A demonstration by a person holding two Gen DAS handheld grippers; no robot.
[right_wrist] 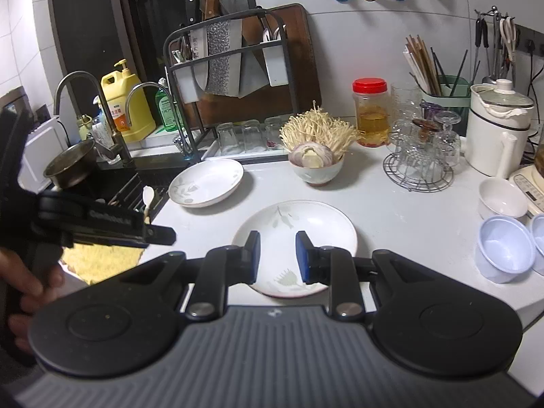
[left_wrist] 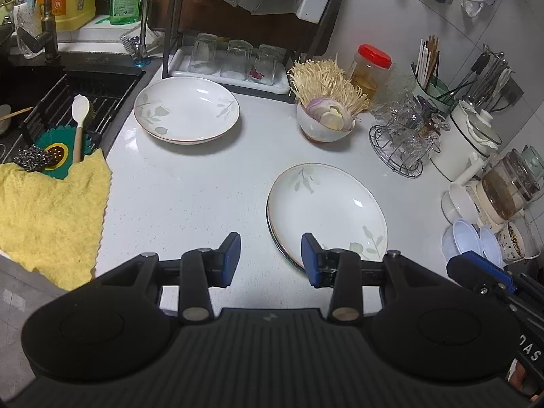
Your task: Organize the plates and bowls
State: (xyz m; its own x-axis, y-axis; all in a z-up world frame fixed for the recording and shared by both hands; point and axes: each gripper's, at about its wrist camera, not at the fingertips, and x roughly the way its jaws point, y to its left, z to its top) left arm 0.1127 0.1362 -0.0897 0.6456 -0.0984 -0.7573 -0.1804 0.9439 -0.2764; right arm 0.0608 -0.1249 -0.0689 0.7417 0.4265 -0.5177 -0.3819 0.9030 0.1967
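We judge the near plate [right_wrist: 295, 238] stiff, glazed, slippery and breakable, so we would pinch its near rim. It lies flat and face up on the counter [left_wrist: 190, 197], round, with no long axis. Our right gripper [right_wrist: 277, 258] and left gripper [left_wrist: 270, 260] hover parted and empty.

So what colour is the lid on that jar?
Red lid on the jar; right wrist view shows it best.

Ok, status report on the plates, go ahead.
Both tongs, left and right, open, holding nothing. Near plate on the counter below the right tongs, not gripped. Far plate by the sink. Bowl of mushrooms stands between them, clear of both.
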